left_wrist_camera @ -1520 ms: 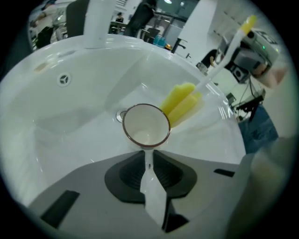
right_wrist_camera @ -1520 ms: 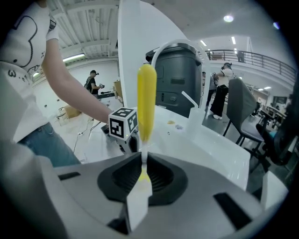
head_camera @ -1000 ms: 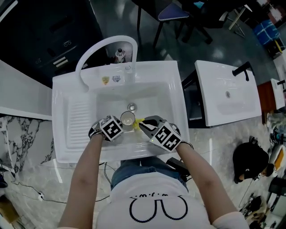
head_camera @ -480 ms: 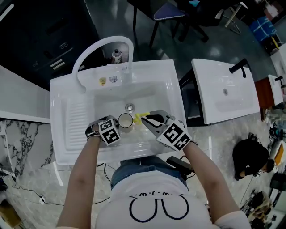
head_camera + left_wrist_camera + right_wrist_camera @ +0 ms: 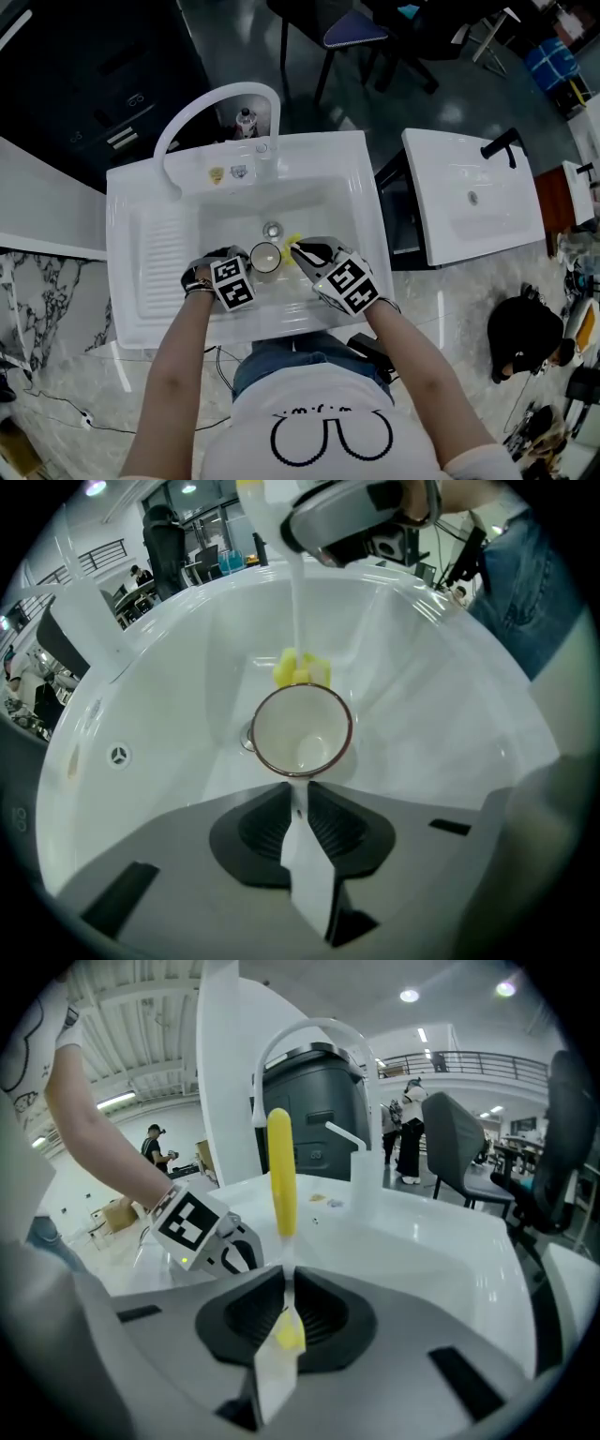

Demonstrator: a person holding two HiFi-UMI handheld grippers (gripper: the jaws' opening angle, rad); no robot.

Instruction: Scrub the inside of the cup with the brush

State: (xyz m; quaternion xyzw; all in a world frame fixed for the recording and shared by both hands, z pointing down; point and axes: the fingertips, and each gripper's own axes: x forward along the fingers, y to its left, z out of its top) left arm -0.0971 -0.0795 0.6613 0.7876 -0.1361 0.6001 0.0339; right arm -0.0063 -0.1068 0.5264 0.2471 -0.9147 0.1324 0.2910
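Left tongs [image 5: 298, 791] clamp cup [image 5: 302, 730]; right tongs [image 5: 286, 1281] clamp brush [image 5: 279, 1171]; cup shows in left gripper view, not right.

Faucet arch [image 5: 225, 90] is overhanging sink's [image 5: 131, 187] back-left; basin floor behind cup [image 5: 266, 256] is lying open; brush [image 5: 291, 246] is crowding cup's right.

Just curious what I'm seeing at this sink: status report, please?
Left gripper jaws shut on cup, in sink. Right gripper jaws shut on brush. Brush head beside cup, not inside. Nothing blocking.
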